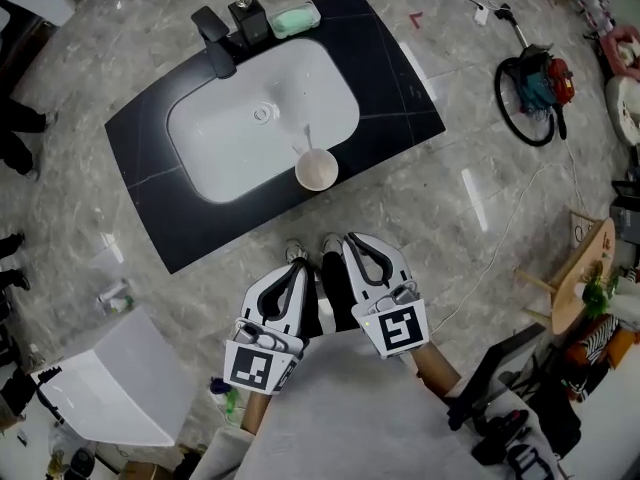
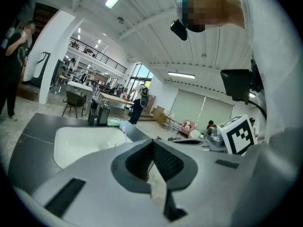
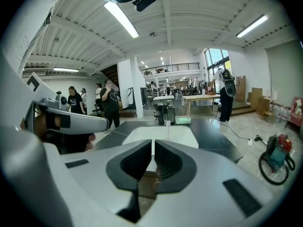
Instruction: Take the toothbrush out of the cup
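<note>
Two tools are held low and side by side above the grey marble floor, both pointing toward the sink. The left tool has its jaws pressed together with nothing between them. The right tool is closed too and empty, its pads meeting along a thin slit. Both tools are short of the black tabletop and touch nothing on it.

Ahead of them, a white cup stands on the near rim of the white basin, by the tabletop's front edge. The toothbrush stands in the cup, its handle leaning out over the basin. At the far side of the basin is a black faucet, with a dark soap dispenser and a pale green soap dish just beside it.
</note>
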Available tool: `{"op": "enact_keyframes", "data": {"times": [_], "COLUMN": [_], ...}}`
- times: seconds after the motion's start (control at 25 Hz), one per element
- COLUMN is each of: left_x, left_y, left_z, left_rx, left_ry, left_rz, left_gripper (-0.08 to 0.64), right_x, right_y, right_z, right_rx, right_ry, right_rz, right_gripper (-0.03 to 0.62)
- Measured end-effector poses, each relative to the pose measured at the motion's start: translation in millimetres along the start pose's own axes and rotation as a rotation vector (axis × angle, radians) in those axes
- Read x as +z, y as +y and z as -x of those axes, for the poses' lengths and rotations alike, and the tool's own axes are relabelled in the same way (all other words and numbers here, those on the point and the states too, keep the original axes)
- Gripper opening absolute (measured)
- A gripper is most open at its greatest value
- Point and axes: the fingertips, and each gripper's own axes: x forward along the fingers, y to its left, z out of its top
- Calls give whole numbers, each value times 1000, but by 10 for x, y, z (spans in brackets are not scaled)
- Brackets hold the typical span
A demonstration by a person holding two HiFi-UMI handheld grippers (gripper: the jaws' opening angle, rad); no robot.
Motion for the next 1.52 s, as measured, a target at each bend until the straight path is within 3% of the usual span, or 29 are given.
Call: {"op": "enact_keyframes", "data": {"times": [0.16, 0.36, 0.44, 0.72, 0.8, 0.92, 1.08, 1.52], "left_x": [-57, -104, -93, -42, -25, -24, 24, 52], "left_y": [26, 67, 84, 126, 144, 189, 260, 444], "left_z": [-3, 33, 32, 6, -2, 2, -22, -47], "left_rx": [14, 17, 22, 39, 49, 45, 76, 99], "left_ry": [13, 24, 24, 19, 19, 25, 23, 34], "left_rz": [49, 26, 27, 56, 75, 32, 80, 67], "left_gripper": [4, 3, 4, 3, 3, 3, 3, 3], "right_x": [-79, -176, -237, -171, -149, -103, -86, -238], "right_y": [-5, -48, -91, -190, -243, -313, -388, -517], "right_z": [-30, -78, -111, -448, -597, -839, -1088, -1412], "right_rx": [-2, -10, -15, 5, -8, -23, -39, -64], "right_ry": [16, 80, 144, 123, 125, 124, 123, 171], "right_rz": [-9, -37, -54, -87, -98, -109, -91, -70], "right_gripper": [6, 9, 65, 147, 149, 149, 149, 147]}}
